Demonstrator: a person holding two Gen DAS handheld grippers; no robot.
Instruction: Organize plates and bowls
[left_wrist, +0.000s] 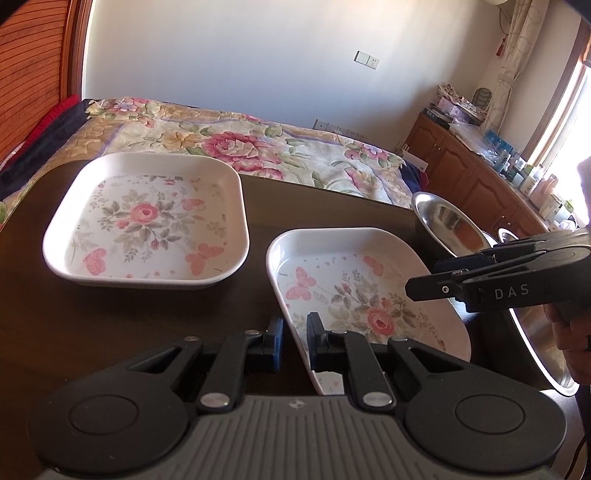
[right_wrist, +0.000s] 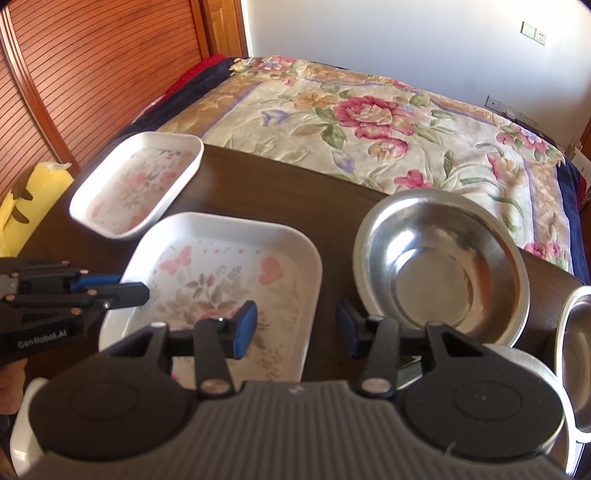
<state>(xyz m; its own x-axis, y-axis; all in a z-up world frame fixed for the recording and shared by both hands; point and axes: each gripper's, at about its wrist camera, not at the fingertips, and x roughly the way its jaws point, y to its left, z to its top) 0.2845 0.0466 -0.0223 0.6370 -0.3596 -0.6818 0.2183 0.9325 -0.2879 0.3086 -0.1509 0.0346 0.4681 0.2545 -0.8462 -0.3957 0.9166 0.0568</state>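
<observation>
Two white square floral plates lie on a dark wooden table (left_wrist: 258, 258). The far plate (left_wrist: 146, 218) also shows in the right wrist view (right_wrist: 138, 186). The near plate (left_wrist: 354, 295) lies before both grippers, and also shows in the right wrist view (right_wrist: 236, 280). My left gripper (left_wrist: 295, 341) is open, its fingers straddling the near plate's left rim. My right gripper (right_wrist: 293, 326) is open above the near plate's right edge, next to a steel bowl (right_wrist: 439, 266). The right gripper shows side-on in the left wrist view (left_wrist: 439, 277).
A second steel bowl (right_wrist: 580, 354) sits at the table's right edge, and another steel rim (left_wrist: 532, 354) lies under the right gripper. A bed with a floral cover (right_wrist: 369, 122) lies behind the table. A wooden cabinet (left_wrist: 472, 177) stands at the far right.
</observation>
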